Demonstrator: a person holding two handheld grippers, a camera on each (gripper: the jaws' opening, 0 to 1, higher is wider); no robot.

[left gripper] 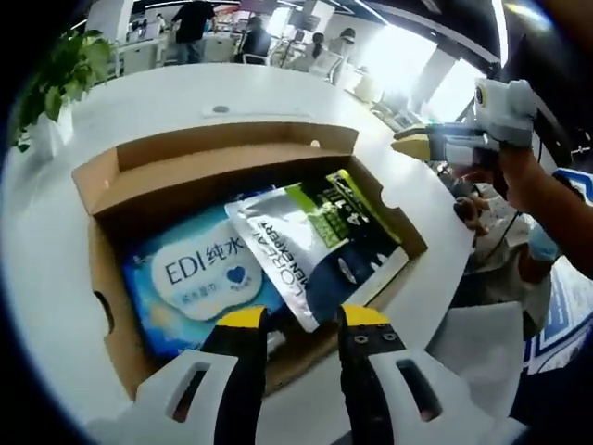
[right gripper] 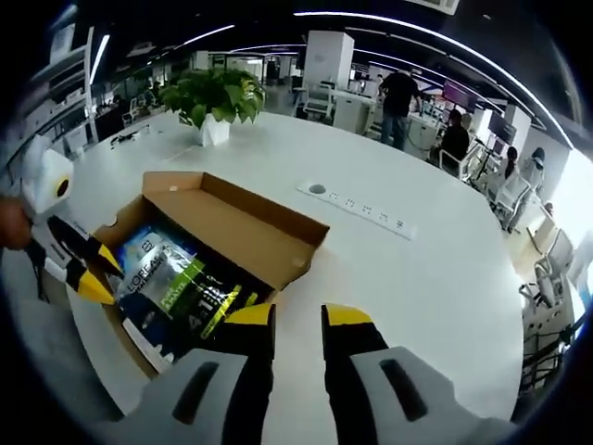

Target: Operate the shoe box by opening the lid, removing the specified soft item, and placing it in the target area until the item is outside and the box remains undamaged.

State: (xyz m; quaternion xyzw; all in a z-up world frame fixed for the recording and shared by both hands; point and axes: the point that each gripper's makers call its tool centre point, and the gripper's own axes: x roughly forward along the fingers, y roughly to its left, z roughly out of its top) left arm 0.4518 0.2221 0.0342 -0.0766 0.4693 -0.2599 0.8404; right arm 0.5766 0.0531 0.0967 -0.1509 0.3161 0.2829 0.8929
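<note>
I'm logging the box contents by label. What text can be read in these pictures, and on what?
"EDI 纯水": blue wipes pack, in the open shoe box.
"L'OREAL" and "MEN EXPERT": dark sachet, along its silver edge.
"L'OREAL": same sachet in the right gripper view.
Smaller print on both packs is too small to read.

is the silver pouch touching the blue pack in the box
Touching. The left gripper view shows the silver pouch lying tilted over the blue pack inside the box, its edge overlapping the pack with no gap.
</note>
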